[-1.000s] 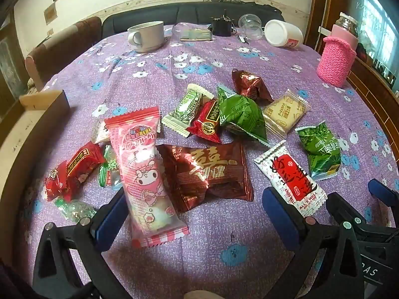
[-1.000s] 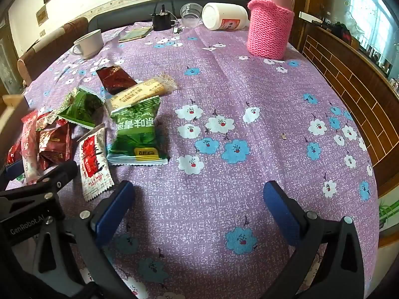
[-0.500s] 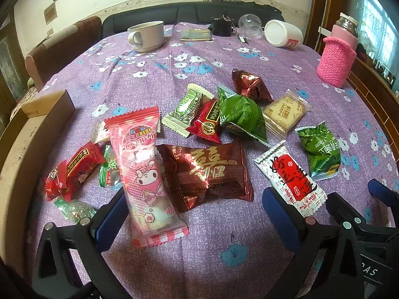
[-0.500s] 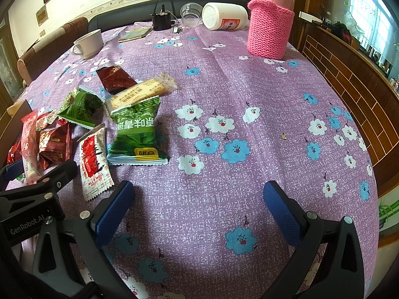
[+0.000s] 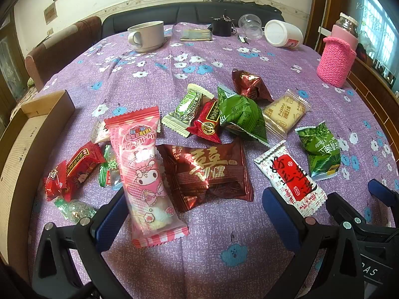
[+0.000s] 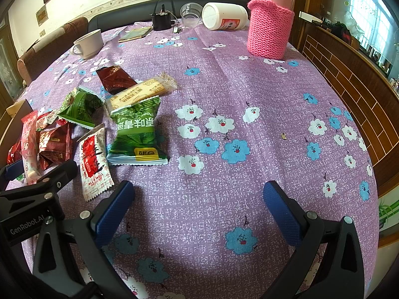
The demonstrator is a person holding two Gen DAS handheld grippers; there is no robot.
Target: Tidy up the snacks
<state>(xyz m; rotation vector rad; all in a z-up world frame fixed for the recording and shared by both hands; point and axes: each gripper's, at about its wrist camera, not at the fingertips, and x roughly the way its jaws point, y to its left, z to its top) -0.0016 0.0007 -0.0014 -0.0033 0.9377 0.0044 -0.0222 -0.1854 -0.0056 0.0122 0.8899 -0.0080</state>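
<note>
Both grippers hover with jaws apart, holding nothing. The pink snack packet [image 5: 144, 174] lies on the tablecloth [image 5: 224, 249], long axis running away from the left gripper [image 5: 194, 214], near end beside its left finger. The right gripper [image 6: 199, 206] faces bare cloth; the left is nearer.

**Both grippers spread wide, nothing held**

The left gripper [image 5: 193, 214] hovers low with its blue-padded fingers [image 5: 279, 214] far apart. Just beside it, the right gripper [image 6: 197, 204] hangs likewise, jaws wide and empty.
</note>
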